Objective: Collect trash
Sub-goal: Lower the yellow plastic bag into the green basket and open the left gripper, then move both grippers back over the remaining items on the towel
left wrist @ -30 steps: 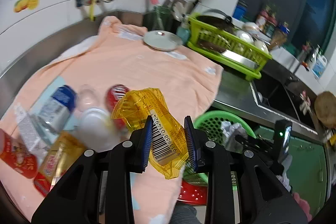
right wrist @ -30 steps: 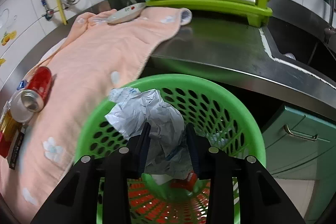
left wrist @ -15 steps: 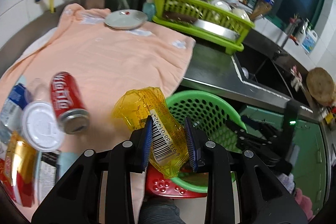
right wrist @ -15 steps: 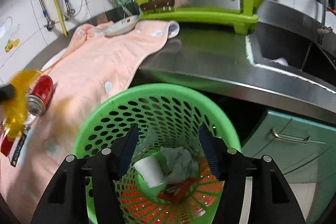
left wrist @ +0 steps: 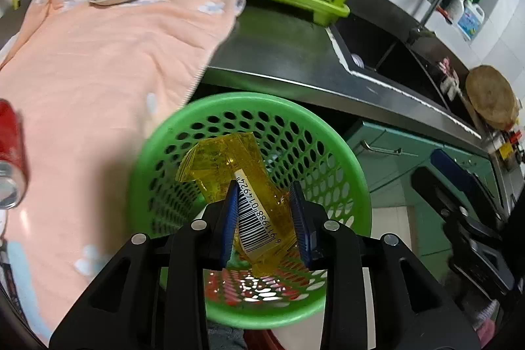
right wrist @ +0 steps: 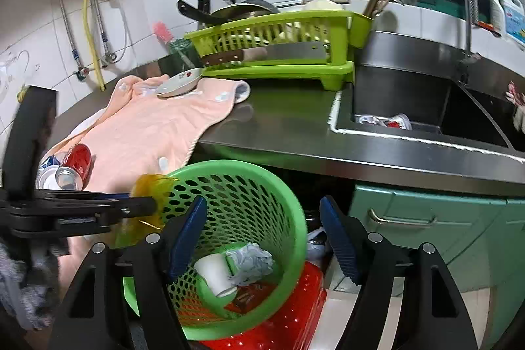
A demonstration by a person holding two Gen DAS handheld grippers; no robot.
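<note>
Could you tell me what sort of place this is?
Most likely a home kitchen: a steel counter with a sunken sink, a green dish rack holding a cleaver and pan, and teal cupboards below.

- A white barcode label on the yellow wrapper [left wrist: 252, 186] carries digits that seem to read 6 911988 014924
- Print on the detergent bottle [left wrist: 470, 22] and the jars is too small to read

Yellow wrapper [left wrist: 229, 166], barcoded; green perforated basket [left wrist: 328, 133]; peach towel [left wrist: 108, 54]; red can [right wrist: 78, 158].
</note>
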